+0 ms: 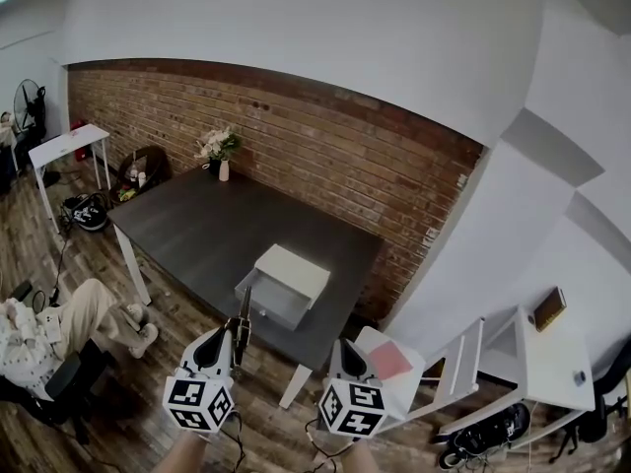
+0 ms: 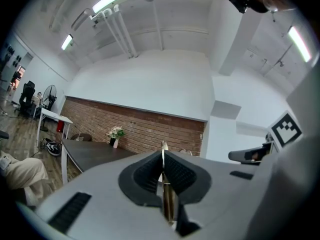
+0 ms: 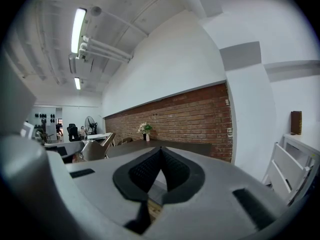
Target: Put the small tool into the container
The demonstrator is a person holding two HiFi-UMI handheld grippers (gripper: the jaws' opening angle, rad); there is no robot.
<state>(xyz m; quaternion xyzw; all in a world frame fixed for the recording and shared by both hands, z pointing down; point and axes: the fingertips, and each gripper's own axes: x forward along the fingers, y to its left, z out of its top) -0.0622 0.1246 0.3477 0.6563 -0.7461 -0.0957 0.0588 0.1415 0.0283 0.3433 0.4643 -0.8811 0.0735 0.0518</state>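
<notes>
A thin metal tool (image 1: 245, 305) stands up from my left gripper (image 1: 240, 331), which is shut on it just short of the table's near edge. In the left gripper view the tool (image 2: 163, 184) shows as a narrow blade pinched between the dark pads of that gripper (image 2: 162, 156). The container (image 1: 284, 284), a white box with a drawer-like front, sits on the dark table (image 1: 197, 227) just beyond the tool's tip. My right gripper (image 1: 345, 355) is beside the left one, off the table's corner. Its jaws (image 3: 161, 153) meet at the tips with nothing between them.
A vase of flowers (image 1: 219, 152) stands at the table's far edge by the brick wall. A seated person (image 1: 49, 325) is at the left. A white seat with a pink item (image 1: 390, 363) and white shelving (image 1: 523, 353) lie to the right. A small white table (image 1: 69, 146) stands far left.
</notes>
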